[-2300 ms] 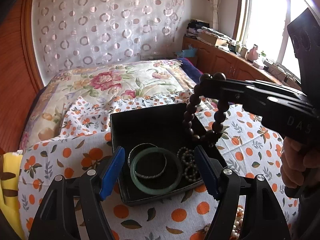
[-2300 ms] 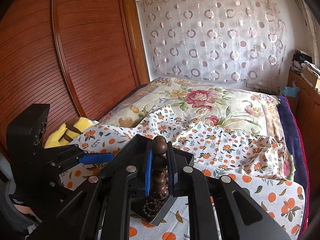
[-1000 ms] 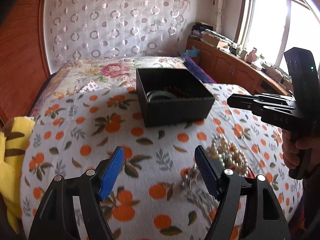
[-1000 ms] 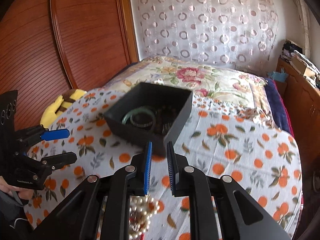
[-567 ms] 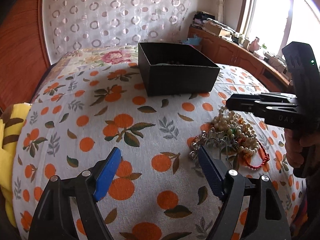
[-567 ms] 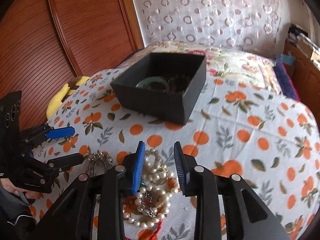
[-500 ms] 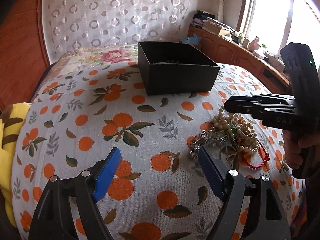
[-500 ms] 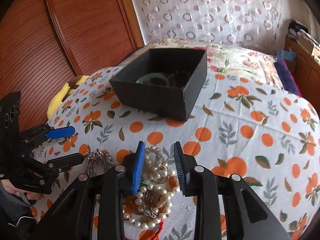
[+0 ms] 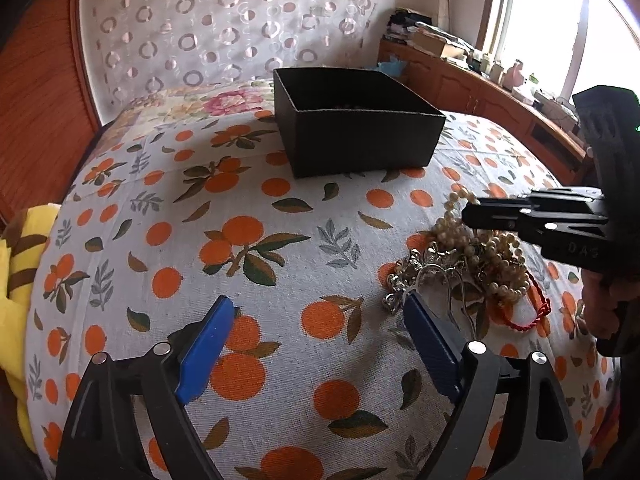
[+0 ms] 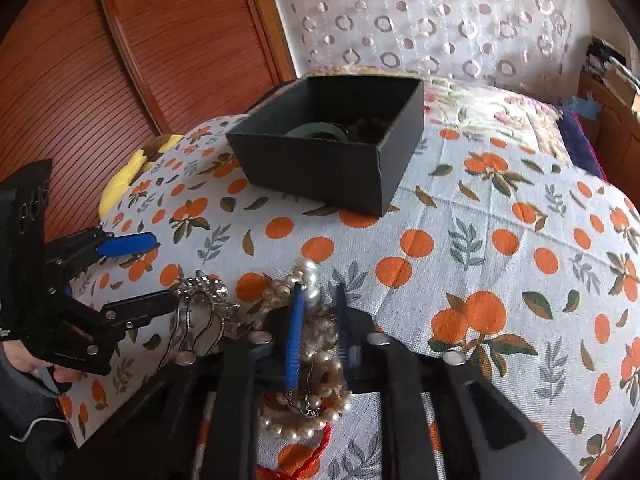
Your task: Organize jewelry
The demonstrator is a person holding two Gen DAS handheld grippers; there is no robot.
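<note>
A black open box (image 9: 356, 128) stands on the orange-print cloth; in the right wrist view the box (image 10: 332, 160) holds a green bangle (image 10: 316, 131) and dark beads. A tangled pile of pearl strands (image 9: 492, 260), a silver piece (image 9: 412, 272) and a red cord (image 9: 536, 312) lies near the front right. My right gripper (image 10: 318, 300) is open, its jaws down over the pearls (image 10: 312, 360); it also shows in the left wrist view (image 9: 468, 214). My left gripper (image 9: 316, 320) is open and empty, just left of the pile.
A yellow striped cloth (image 9: 16, 264) lies at the left edge of the bed. A wooden wardrobe (image 10: 132, 40) stands to the left, a wooden cabinet (image 9: 480, 92) with clutter under the window to the right. A floral quilt (image 10: 488, 100) lies behind the box.
Both grippers have drawn back from the box to the jewelry pile. The right gripper has let go of the dark bead bracelet, opened, and lowered onto the pearls.
</note>
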